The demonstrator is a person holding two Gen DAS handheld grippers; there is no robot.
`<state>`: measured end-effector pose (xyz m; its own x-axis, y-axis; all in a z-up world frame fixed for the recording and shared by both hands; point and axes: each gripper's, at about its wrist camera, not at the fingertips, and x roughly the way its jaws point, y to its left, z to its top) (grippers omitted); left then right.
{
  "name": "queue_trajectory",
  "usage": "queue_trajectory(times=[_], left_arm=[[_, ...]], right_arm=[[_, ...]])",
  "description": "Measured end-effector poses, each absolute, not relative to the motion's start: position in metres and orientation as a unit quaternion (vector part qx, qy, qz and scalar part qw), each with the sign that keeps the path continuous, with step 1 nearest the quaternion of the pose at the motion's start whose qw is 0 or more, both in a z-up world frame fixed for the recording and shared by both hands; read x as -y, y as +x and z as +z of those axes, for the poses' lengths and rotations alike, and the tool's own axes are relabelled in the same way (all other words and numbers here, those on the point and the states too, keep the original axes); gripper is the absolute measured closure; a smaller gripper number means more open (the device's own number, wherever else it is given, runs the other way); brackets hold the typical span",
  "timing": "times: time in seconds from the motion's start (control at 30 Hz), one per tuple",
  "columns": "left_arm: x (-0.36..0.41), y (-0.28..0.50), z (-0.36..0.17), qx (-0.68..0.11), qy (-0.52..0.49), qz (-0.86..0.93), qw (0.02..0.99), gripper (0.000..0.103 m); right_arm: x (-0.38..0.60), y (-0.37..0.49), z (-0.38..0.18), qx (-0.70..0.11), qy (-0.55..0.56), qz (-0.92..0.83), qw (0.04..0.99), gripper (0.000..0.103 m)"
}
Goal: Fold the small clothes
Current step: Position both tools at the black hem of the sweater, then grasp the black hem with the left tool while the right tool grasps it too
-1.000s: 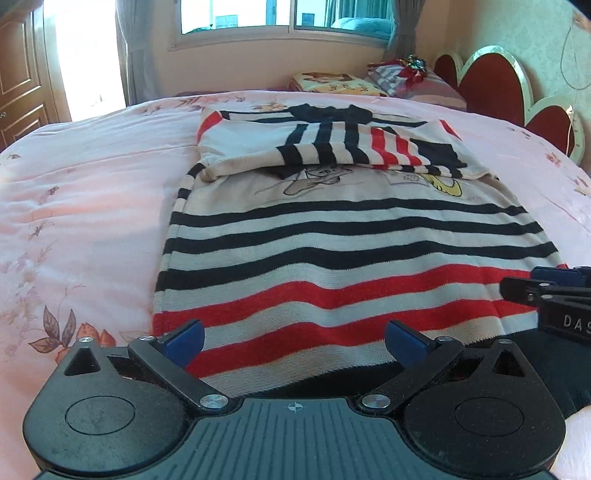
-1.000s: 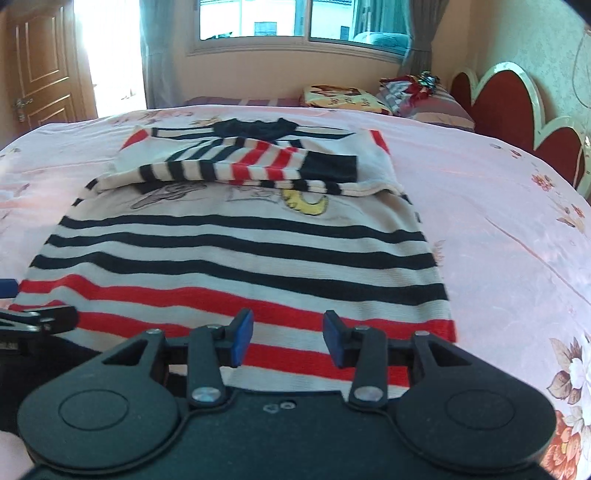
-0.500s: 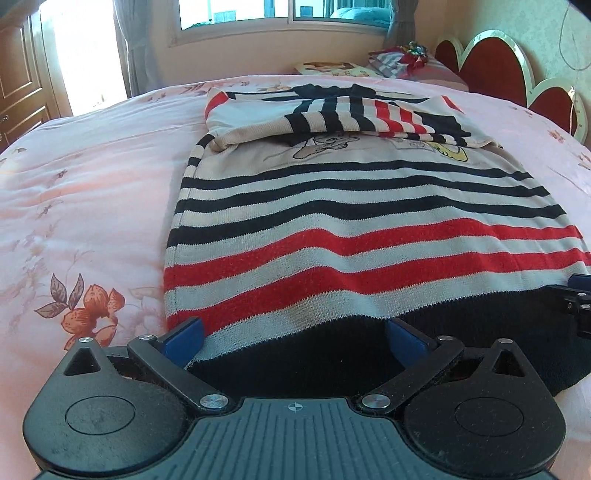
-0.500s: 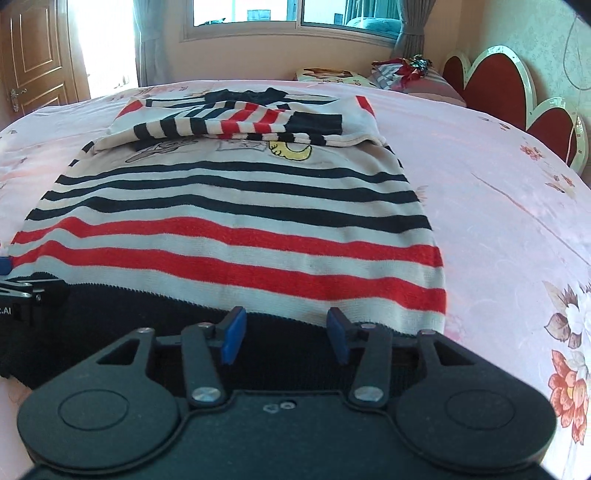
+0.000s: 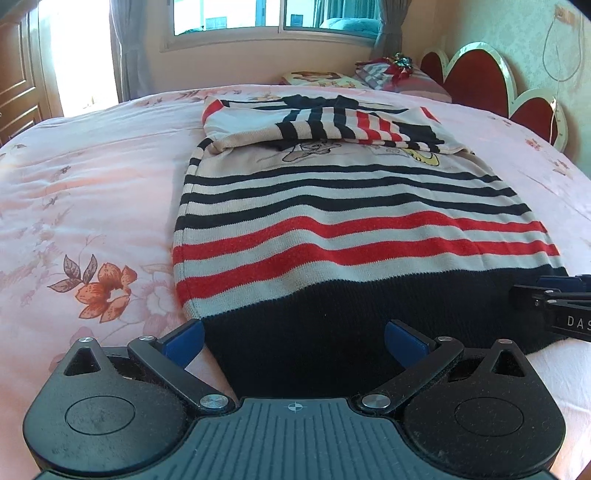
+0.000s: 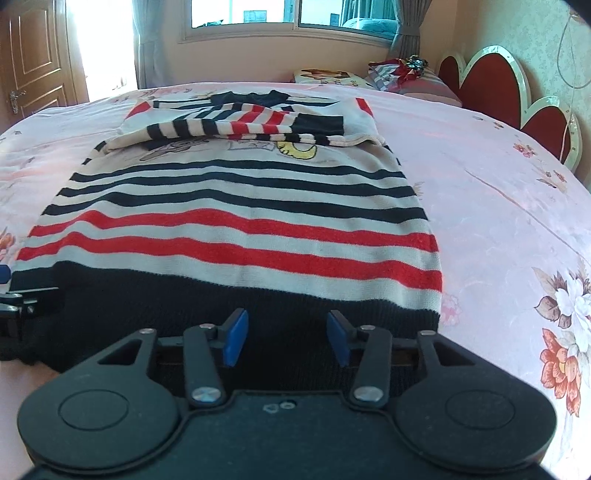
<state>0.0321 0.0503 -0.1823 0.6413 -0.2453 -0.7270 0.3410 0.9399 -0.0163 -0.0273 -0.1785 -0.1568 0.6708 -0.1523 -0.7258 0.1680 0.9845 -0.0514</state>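
Observation:
A small striped sweater (image 5: 351,221) in cream, black and red lies flat on the pink bed, its sleeves folded across the chest at the far end; it also shows in the right wrist view (image 6: 240,221). Its black hem (image 5: 332,332) is nearest me. My left gripper (image 5: 293,341) is open, its blue pads either side of the hem's left part. My right gripper (image 6: 284,338) is open over the hem's right part (image 6: 280,306). Each gripper shows at the edge of the other's view: the right one in the left wrist view (image 5: 554,306), the left one in the right wrist view (image 6: 22,306).
The pink floral bedspread (image 5: 85,221) spreads to both sides of the sweater. Pillows (image 6: 399,75) and a red heart-shaped headboard (image 6: 491,88) stand at the far right. A window (image 5: 277,14) is behind, a wooden door (image 6: 33,59) at the far left.
Both grippers have drawn back toward the near edge, so the black hem now shows in full. The jaws stay open and the sweater has not moved.

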Motion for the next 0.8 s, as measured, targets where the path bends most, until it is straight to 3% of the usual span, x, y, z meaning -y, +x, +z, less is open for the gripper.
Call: queue_trajectory(times=[0.13, 0.33, 0.8], left_arm=[[-0.055, 0.035, -0.199, -0.402, 0.059, -0.166, 0.899, 0.000], [-0.056, 0.035, -0.198, -0.408, 0.061, -0.170, 0.895, 0.000], [-0.055, 0.035, -0.198, -0.408, 0.060, -0.168, 0.895, 0.000]], right_arm=[[0.163, -0.025, -0.167, -0.402, -0.013, -0.087, 0.911, 0.062], [0.176, -0.035, -0.168, -0.399, -0.003, -0.103, 0.911, 0.050], [0.182, -0.037, -0.171, -0.398, 0.025, -0.117, 0.910, 0.046]])
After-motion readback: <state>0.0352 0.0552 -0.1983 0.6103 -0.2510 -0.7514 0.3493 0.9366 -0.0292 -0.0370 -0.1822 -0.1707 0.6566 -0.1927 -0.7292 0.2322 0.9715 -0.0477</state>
